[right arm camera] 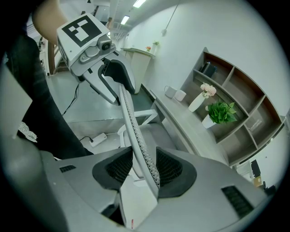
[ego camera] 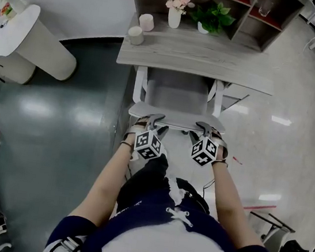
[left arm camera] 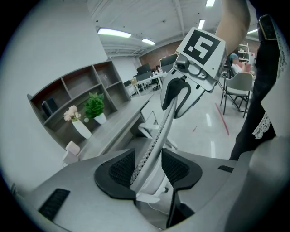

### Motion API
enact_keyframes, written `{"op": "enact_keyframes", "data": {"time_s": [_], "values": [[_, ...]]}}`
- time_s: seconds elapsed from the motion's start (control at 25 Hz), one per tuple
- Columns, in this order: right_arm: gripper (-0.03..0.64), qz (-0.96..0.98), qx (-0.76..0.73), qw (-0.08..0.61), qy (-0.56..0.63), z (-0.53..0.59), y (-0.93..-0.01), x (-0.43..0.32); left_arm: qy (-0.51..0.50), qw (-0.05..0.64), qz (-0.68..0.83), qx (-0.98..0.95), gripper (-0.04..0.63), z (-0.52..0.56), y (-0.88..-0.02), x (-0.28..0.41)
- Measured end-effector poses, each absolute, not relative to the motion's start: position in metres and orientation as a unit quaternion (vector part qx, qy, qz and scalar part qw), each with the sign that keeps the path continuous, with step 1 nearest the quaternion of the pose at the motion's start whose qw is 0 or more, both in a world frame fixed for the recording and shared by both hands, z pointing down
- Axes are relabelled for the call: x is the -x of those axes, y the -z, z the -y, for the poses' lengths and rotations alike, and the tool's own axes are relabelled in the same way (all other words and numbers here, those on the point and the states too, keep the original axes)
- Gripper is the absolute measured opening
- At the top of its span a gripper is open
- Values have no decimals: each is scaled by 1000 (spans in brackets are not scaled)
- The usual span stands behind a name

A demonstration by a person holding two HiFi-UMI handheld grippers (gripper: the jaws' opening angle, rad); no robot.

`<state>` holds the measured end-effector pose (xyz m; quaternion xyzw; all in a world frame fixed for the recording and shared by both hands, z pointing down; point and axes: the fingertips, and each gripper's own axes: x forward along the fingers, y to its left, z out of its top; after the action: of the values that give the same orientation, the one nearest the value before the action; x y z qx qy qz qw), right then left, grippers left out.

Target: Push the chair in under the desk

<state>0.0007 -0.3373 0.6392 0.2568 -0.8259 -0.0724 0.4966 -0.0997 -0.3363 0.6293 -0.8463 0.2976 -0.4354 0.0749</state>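
A white office chair (ego camera: 176, 93) stands with its seat partly under the grey wooden desk (ego camera: 195, 61). Its thin mesh backrest (ego camera: 176, 117) faces me. My left gripper (ego camera: 156, 123) grips the backrest's top edge on the left, and my right gripper (ego camera: 199, 129) grips it on the right. In the left gripper view the backrest edge (left arm camera: 156, 136) runs between the dark pads of the left gripper (left arm camera: 149, 170), with the right gripper (left arm camera: 174, 97) clamped farther along. In the right gripper view the backrest (right arm camera: 131, 122) passes through the right gripper (right arm camera: 145, 170), with the left gripper (right arm camera: 113, 84) beyond.
On the desk stand a vase of pink flowers (ego camera: 175, 8), a potted plant (ego camera: 213, 17) and two cups (ego camera: 137, 33), under a shelf unit. A white round table (ego camera: 19, 33) is at the left. Folding chairs (ego camera: 271, 226) stand at the right.
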Motion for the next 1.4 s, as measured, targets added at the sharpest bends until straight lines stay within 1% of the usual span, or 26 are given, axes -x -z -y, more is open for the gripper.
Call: {"op": "enact_keyframes", "data": {"time_s": [1.4], "values": [[147,816,-277,502,76,389,-640,7,423,94,-290,853,189,388,-626,108]]}}
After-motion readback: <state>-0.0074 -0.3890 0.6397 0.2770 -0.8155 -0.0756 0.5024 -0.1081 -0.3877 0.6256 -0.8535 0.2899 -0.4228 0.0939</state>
